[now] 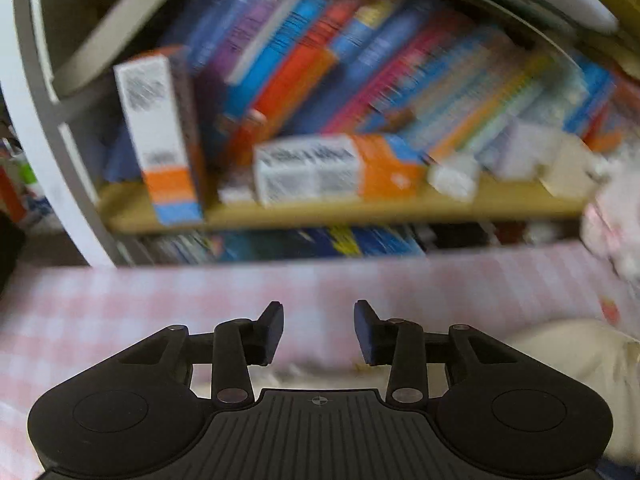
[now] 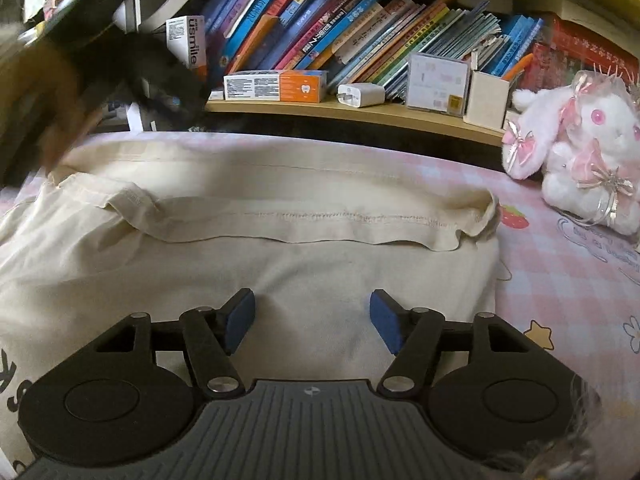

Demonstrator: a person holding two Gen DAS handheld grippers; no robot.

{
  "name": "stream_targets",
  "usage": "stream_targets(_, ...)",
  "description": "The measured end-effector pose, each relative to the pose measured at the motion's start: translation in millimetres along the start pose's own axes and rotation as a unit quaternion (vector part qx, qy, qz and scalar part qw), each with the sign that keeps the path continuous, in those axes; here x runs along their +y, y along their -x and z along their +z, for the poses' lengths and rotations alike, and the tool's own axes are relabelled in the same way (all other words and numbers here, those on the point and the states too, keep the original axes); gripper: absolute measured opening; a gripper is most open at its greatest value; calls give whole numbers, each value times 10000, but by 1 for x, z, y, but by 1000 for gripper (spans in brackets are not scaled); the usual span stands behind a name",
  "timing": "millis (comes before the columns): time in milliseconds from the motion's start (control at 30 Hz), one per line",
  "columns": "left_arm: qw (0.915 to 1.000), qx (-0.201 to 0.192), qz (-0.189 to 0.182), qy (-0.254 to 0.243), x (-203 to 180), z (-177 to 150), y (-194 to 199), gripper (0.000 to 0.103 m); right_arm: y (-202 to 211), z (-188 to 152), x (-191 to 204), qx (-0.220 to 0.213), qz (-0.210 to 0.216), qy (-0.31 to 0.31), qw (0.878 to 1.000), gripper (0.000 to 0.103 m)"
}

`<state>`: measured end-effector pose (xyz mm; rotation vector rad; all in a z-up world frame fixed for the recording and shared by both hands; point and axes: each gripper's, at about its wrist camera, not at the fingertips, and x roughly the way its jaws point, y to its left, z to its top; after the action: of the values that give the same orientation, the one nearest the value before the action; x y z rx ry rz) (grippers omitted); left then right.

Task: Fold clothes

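A cream garment (image 2: 256,248) lies partly folded on the pink checked sheet (image 2: 560,280), its hemmed edge turned over across the middle. My right gripper (image 2: 312,320) hovers open just above the near part of the cloth, with nothing between its fingers. In the left wrist view, which is blurred by motion, my left gripper (image 1: 319,330) is open over the pink sheet (image 1: 120,312), and a bit of the cream garment (image 1: 568,364) shows at the lower right. A dark blurred shape at the upper left of the right wrist view is the other gripper and a hand (image 2: 52,92).
A wooden shelf (image 2: 360,114) behind the bed holds leaning books (image 2: 340,28), an orange and white box (image 2: 276,86), a white charger (image 2: 362,95) and small boxes. A white plush rabbit (image 2: 576,148) with pink bows sits at the right on the sheet.
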<state>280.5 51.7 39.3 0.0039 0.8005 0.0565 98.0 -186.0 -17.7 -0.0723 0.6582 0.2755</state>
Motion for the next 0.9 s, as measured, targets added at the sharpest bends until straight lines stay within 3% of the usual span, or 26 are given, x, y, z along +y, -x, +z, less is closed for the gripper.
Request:
stream_targets(100, 9992, -216, -332, -80, 9, -15, 29, 38, 1, 0, -1, -11, 37, 3, 10000, 63)
stream_targets(200, 9957, -118, -810, -437, 9, -53, 59, 38, 0, -1, -2, -58, 58, 4, 10000, 64)
stream_targets(367, 9892, 625, -948, -925, -8, -115, 77, 37, 0, -1, -1, -100, 62, 24, 9999, 66)
stream_targets(433, 9864, 903, -933, -1004, -14, -128, 71, 24, 0, -1, 0, -107, 59, 23, 9999, 66)
stream_targets(467, 9851, 1008, -940, -1031, -17, -131, 65, 22, 0, -1, 0, -110, 57, 22, 9999, 66)
stream_targets(600, 9853, 877, -816, -1218, -27, -110, 41, 21, 1, 0, -1, -100, 66, 8, 9999, 66)
stream_targets(667, 9903, 614, -517, -1138, -25, -85, 25, 24, 1, 1, -2, -71, 100, -15, 9999, 66)
stream_targets(733, 9982, 322, -157, -484, -6, -52, 10, 24, 2, 2, -4, -42, 133, -38, 9999, 66)
stream_targets(800, 9998, 107, -49, 181, 18, -31, 7, 24, 3, 3, -5, -12, 167, -60, 9998, 66)
stream_targets(900, 9992, -150, -178, 335, 39, -29, 22, 24, 4, 4, -7, 31, 217, -94, 9997, 66)
